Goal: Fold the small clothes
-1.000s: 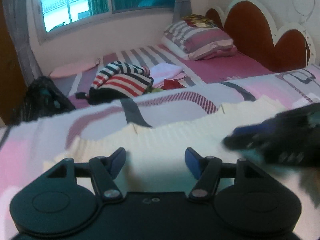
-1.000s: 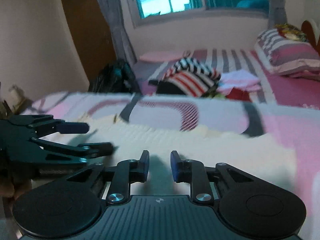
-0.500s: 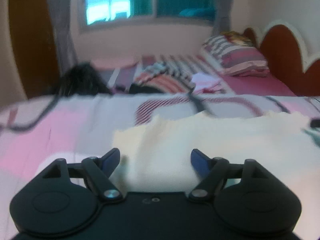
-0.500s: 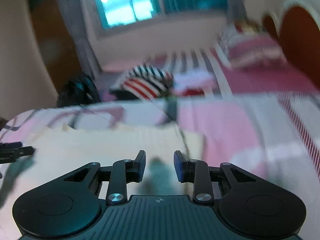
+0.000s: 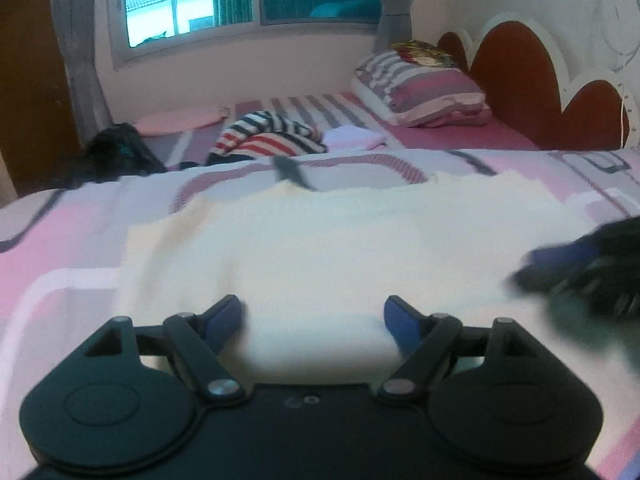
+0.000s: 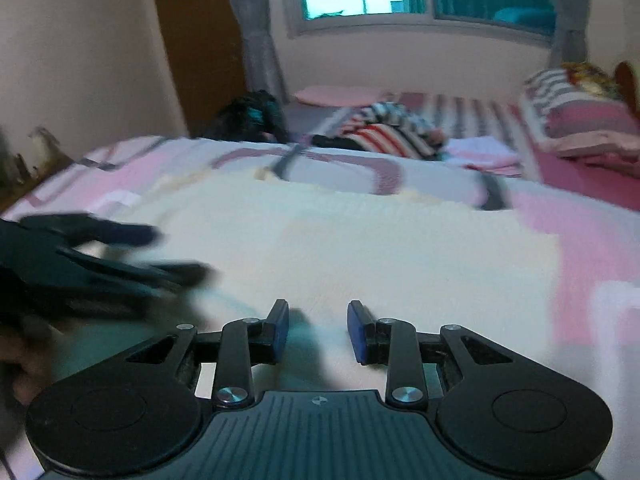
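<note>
Pink patchwork bedding point(image 5: 60, 248) carries a cream ribbed-knit garment point(image 5: 340, 248), spread flat beneath both tools with bare cover off its left and right edges. Only the right view shows the brown door point(image 6: 192, 40); only the left shows the scalloped headboard point(image 5: 516, 80). Left gripper point(image 5: 314, 314) gapes wide and holds nothing; right gripper point(image 6: 318, 330) is parted narrowly, also holding nothing.
</note>
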A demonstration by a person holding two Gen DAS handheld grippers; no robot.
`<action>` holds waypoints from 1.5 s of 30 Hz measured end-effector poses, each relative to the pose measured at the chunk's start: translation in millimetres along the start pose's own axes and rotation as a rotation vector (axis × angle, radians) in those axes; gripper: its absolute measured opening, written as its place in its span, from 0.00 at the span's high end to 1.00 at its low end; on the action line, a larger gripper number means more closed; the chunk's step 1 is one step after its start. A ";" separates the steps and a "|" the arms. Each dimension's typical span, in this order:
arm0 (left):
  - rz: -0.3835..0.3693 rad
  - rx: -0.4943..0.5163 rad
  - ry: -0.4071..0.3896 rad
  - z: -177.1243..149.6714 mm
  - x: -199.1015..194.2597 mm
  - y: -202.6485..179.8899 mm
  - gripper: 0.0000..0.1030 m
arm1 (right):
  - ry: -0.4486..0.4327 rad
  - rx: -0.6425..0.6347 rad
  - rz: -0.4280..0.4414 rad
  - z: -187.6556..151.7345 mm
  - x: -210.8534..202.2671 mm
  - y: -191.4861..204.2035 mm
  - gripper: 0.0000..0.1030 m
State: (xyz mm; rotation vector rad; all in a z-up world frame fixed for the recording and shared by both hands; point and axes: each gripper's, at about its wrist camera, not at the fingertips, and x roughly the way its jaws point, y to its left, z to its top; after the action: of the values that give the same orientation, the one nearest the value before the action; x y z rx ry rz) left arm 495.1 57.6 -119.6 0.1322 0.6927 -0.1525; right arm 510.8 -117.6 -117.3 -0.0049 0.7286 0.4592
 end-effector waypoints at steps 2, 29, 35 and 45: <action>0.023 -0.010 0.002 -14.2 -9.6 19.5 0.22 | 0.012 0.016 -0.087 -14.7 -21.3 -23.5 0.70; 0.073 -0.121 0.040 -90.8 -92.6 8.5 0.22 | 0.011 0.062 -0.150 -87.8 -80.0 24.4 0.73; 0.094 -0.110 0.053 -75.3 -99.4 4.5 0.25 | -0.043 0.184 -0.172 -88.3 -97.4 13.2 0.83; 0.122 -0.123 0.095 -84.2 -93.3 1.1 0.23 | -0.015 0.169 -0.211 -94.6 -95.8 6.5 0.84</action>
State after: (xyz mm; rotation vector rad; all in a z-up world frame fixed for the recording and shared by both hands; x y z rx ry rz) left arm 371.9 82.1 -123.6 0.0640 0.7844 0.0132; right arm 385.1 -165.7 -125.8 0.0799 0.7415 0.1954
